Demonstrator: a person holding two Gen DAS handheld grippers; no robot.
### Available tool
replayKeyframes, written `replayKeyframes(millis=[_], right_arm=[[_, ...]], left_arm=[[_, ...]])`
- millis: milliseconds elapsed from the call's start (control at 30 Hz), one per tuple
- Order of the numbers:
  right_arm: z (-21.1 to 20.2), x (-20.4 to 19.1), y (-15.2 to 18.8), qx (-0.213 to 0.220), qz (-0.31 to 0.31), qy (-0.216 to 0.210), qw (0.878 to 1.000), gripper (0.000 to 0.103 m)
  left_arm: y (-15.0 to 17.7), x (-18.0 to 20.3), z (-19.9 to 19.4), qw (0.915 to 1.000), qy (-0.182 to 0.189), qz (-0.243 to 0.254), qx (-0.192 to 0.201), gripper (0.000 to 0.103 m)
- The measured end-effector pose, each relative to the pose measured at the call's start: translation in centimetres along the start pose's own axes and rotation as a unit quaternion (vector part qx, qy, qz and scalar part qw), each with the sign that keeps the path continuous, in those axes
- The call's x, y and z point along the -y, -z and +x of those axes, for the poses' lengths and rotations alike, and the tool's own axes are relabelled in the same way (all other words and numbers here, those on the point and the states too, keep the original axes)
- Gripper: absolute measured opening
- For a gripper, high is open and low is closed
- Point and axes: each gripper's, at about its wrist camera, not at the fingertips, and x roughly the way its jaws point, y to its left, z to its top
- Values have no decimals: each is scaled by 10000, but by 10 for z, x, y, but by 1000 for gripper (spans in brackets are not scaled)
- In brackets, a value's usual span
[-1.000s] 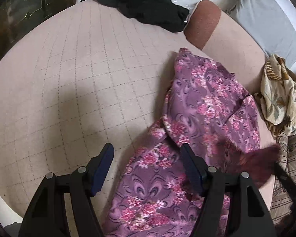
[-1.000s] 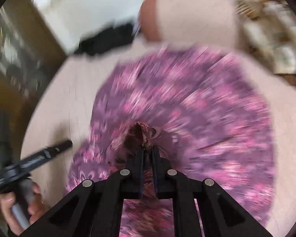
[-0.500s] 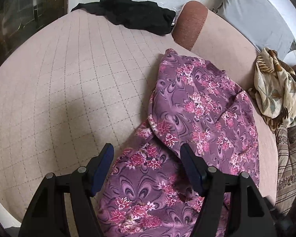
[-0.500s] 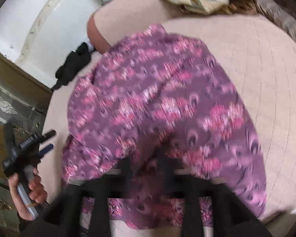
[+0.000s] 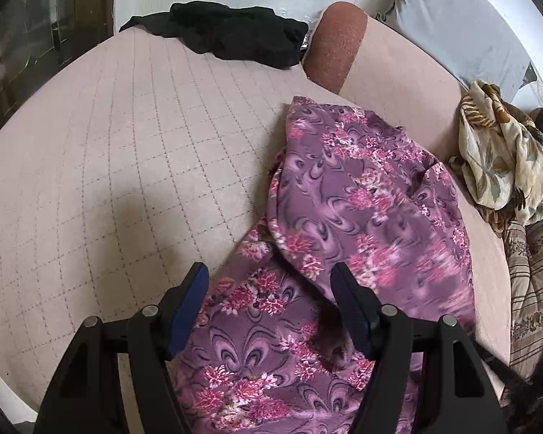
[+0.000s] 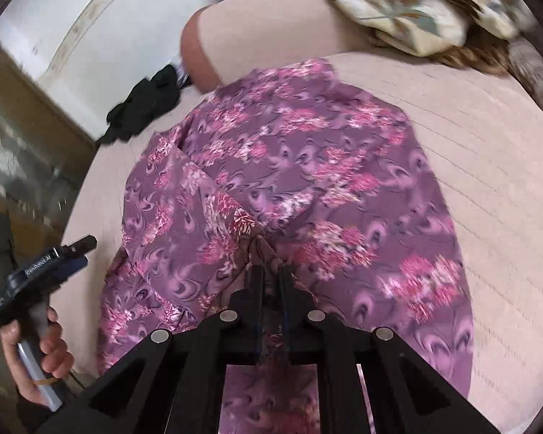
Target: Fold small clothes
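A purple garment with pink flowers [image 5: 362, 199] lies crumpled on the pink quilted bed [image 5: 108, 162], one layer folded over another. My left gripper [image 5: 268, 271] hovers open over its near left part, with nothing pressed between the blue pads. In the right wrist view the garment [image 6: 307, 166] spreads out ahead. My right gripper [image 6: 268, 256] has its jaws closed together on a small bunch of this cloth near the front edge. The left gripper [image 6: 79, 249] shows at the far left, held by a hand [image 6: 43, 354].
A black garment [image 5: 235, 32] lies at the bed's far edge beside a pink bolster with a brown end [image 5: 335, 43]. A beige leaf-print cloth [image 5: 506, 159] is heaped at the right, above striped fabric [image 5: 535, 289]. A grey pillow [image 5: 452, 18] lies behind.
The right gripper held a bunch of cloth, spread its jaws while sweeping over the garment, and has pinched the cloth again. The garment's top layer shifted. The left gripper stayed open in place.
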Motion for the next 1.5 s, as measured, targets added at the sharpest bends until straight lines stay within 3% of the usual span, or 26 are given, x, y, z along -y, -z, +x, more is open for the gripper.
replayKeyframes(millis=[100, 167, 200, 233, 300, 367, 500, 567, 700, 767, 833, 867, 900, 967, 1000, 1033, 1167, 1333, 1400, 1433, 1467, 1500], right_arm=[[41, 5, 8, -779, -111, 518, 9956, 14], [38, 7, 4, -909, -35, 360, 9952, 17], [21, 5, -4, -649, -21, 122, 9978, 27], [5, 4, -13, -438, -12, -54, 9990, 56], [-25, 6, -42, 24, -32, -318, 9995, 93], [-34, 12, -76, 227, -149, -490, 9984, 94], [-1, 47, -146, 282, -65, -404, 9988, 91], [27, 68, -173, 161, 161, -489, 9985, 85], [99, 88, -225, -179, 363, -447, 9982, 74], [129, 92, -250, -244, 384, -426, 9981, 72], [149, 94, -269, -251, 410, -419, 9980, 72], [162, 95, -278, -318, 408, -379, 9979, 72], [171, 95, -285, -355, 400, -337, 9980, 68], [186, 97, -292, -503, 380, -367, 9973, 47], [190, 99, -293, -540, 354, -358, 9973, 23], [187, 102, -295, -456, 344, -374, 9977, 11], [144, 112, -300, 287, 359, -275, 9986, 6], [140, 109, -306, 479, 180, 171, 9985, 5], [151, 111, -309, 504, 211, 427, 9976, 4], [161, 112, -309, 491, 188, 816, 9953, 1], [177, 116, -307, 334, 95, 1462, 9887, 1], [190, 121, -304, 75, 68, 1581, 9874, 3]], left_arm=[[-6, 2, 1, 9998, 98, 8, -164, 69], [-18, 1, -3, 9996, 193, -30, -213, 69], [-26, 0, -4, 9995, 217, -69, -225, 69], [-38, -1, -5, 9993, 262, -108, -237, 69], [-63, -2, 0, 9989, 314, -184, -285, 72], [-93, -1, 12, 9991, 234, -255, -261, 73], [-143, 4, 70, 9981, 19, -328, -513, 73], [-160, 7, 107, 9965, -11, -407, -729, 73], [-183, 16, 156, 9944, 142, -496, -925, 72], [-194, 24, 171, 9943, 284, -444, -928, 72], [-201, 31, 185, 9939, 270, -352, -1013, 63], [-203, 33, 194, 9929, 225, -309, -1124, 47], [-203, 34, 200, 9919, 201, -284, -1222, 21], [-201, 37, 208, 9916, 113, -97, -1285, 7], [-202, 40, 205, 9928, 102, 79, -1189, 4], [-204, 41, 197, 9941, 114, 263, -1042, 3], [-229, 27, 156, 9988, 367, 244, -235, 3], [-251, 34, 157, 9980, -281, 551, 137, 3], [-245, 42, 184, 9933, -780, 848, 118, 4], [-242, 43, 198, 9904, -994, 962, -43, 4], [-238, 43, 213, 9887, -1100, 976, -305, 8], [-231, 38, 219, 9879, -1140, 856, -605, 9]])
